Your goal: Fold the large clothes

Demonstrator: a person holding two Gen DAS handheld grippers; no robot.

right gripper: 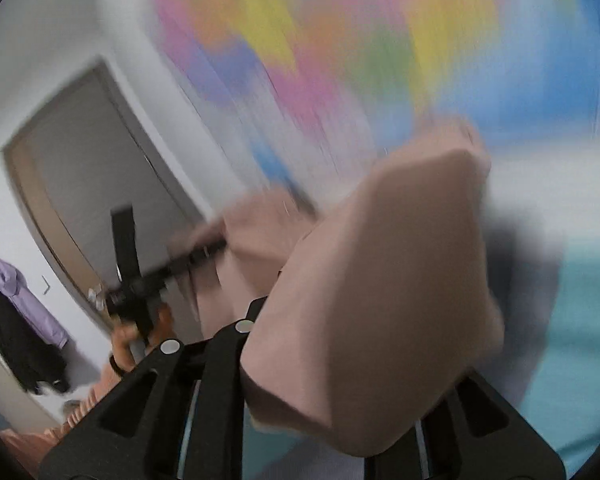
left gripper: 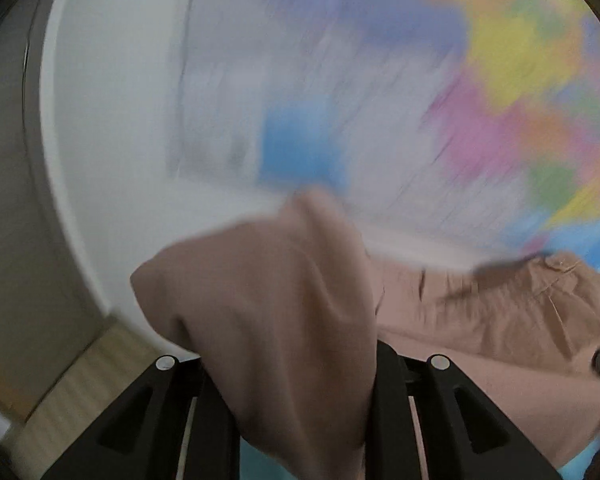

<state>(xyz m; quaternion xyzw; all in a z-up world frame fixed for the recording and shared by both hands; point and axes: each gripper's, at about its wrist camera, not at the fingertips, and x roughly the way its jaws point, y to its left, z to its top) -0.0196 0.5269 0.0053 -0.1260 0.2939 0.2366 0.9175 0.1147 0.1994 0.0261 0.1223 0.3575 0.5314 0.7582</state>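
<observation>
White wall [left gripper: 112, 128] fills the background in both views, with a blurred, many-coloured poster [left gripper: 480, 80] hung on it and a grey door [right gripper: 88, 168] to one side. Dark and lilac clothes [right gripper: 24, 320] hang beside that door. No containers show. A pale pink garment [left gripper: 284, 304] is lifted off the turquoise surface [right gripper: 580, 340] and spans both tools. The left gripper [left gripper: 300, 400] is clenched on a bunched fold of it, cloth rising from between the black fingers. The right gripper [right gripper: 340, 420] likewise pinches a thick fold, which covers much of its view. From the right wrist, the left tool and the hand [right gripper: 128, 336] holding it appear near the door, with cloth stretched between. Wall space around the garment looks open.
</observation>
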